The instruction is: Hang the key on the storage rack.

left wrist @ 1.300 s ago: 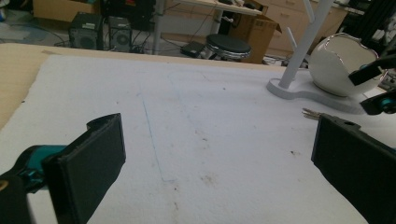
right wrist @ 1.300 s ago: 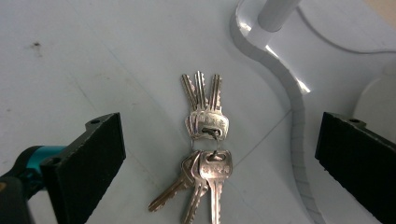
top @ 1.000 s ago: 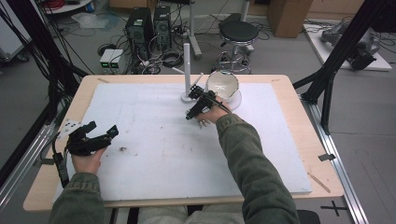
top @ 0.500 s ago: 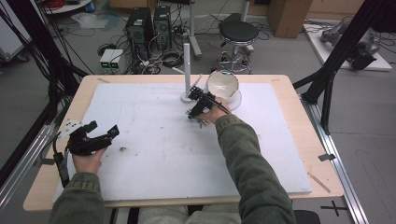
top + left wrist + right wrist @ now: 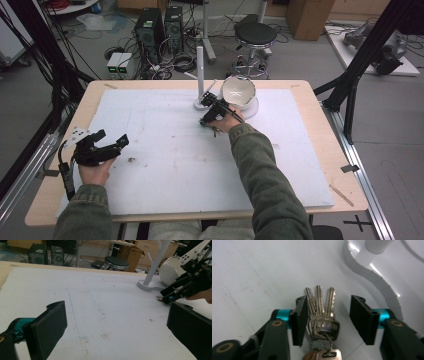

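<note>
The right gripper (image 5: 328, 317) points down at the white mat (image 5: 165, 150), and its jaws, which have just been closing, stand about half open with a bunch of keys (image 5: 320, 315) between them. The keys lean against the left pad; a clear gap separates them from the right pad, so they are not pinched from both sides. Just beyond the right jaw curves the raised edge of a white stand base (image 5: 372, 272), close enough to leave little room on that side; ahead of the jaw tips and off the left jaw the mat lies bare. From above, this gripper (image 5: 212, 114) sits just in front of the stand (image 5: 200, 75) and beside a white bowl (image 5: 239, 92) near the table's (image 5: 320, 145) far edge. The keys are silver, with toothed blades fanned out away from the jaws and their flat heads stacked on a wire ring; three blades can be counted there, and one more key head hangs from the ring nearer the camera, partly cut off. The left gripper (image 5: 115, 322) rests well apart from all this, near the mat's left edge, jaws wide apart with nothing between them and open mat stretching ahead of both pads. In all there are two grippers, one stand, one bowl and one bunch of keys.
</note>
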`<state>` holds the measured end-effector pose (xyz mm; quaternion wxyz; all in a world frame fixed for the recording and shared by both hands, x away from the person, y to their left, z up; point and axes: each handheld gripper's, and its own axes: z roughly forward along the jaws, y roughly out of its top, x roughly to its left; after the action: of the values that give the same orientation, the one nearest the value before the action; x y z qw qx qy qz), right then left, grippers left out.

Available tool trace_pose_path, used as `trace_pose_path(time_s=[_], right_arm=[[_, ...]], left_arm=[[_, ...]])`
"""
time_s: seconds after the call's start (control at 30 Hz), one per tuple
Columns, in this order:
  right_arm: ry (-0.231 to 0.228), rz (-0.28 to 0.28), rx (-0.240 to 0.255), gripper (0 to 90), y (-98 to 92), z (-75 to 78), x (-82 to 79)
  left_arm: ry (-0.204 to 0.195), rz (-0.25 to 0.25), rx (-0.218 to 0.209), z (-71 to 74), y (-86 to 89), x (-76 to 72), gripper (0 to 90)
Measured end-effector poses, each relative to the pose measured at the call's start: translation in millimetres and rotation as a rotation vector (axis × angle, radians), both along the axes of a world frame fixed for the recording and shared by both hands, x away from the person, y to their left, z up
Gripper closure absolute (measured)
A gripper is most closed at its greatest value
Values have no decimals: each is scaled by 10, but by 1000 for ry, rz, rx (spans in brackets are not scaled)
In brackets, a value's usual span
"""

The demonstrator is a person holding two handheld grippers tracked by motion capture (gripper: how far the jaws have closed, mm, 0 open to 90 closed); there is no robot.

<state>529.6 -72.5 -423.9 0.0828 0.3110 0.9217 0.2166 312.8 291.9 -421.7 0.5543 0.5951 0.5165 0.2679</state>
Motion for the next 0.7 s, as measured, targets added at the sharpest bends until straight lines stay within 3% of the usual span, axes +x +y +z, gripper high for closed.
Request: trace_pose_path(time_s=[0.03, 0.13, 0.27, 0.53, 0.7], right_arm=[[7, 16, 4, 571, 12, 6, -16], [14, 23, 8, 632, 23, 10, -31], [37, 22, 12, 798, 36, 26, -46], [47, 5, -3, 804, 35, 41, -45], [20, -8, -12, 804, 15, 110, -80]], left_arm=[[0, 0, -1, -1, -1, 2, 34], [3, -1, -1, -3, -1, 6, 34], [8, 3, 0, -6, 0, 10, 34], [11, 2, -3, -4, 10, 6, 34], [14, 0, -9, -4, 13, 7, 34]])
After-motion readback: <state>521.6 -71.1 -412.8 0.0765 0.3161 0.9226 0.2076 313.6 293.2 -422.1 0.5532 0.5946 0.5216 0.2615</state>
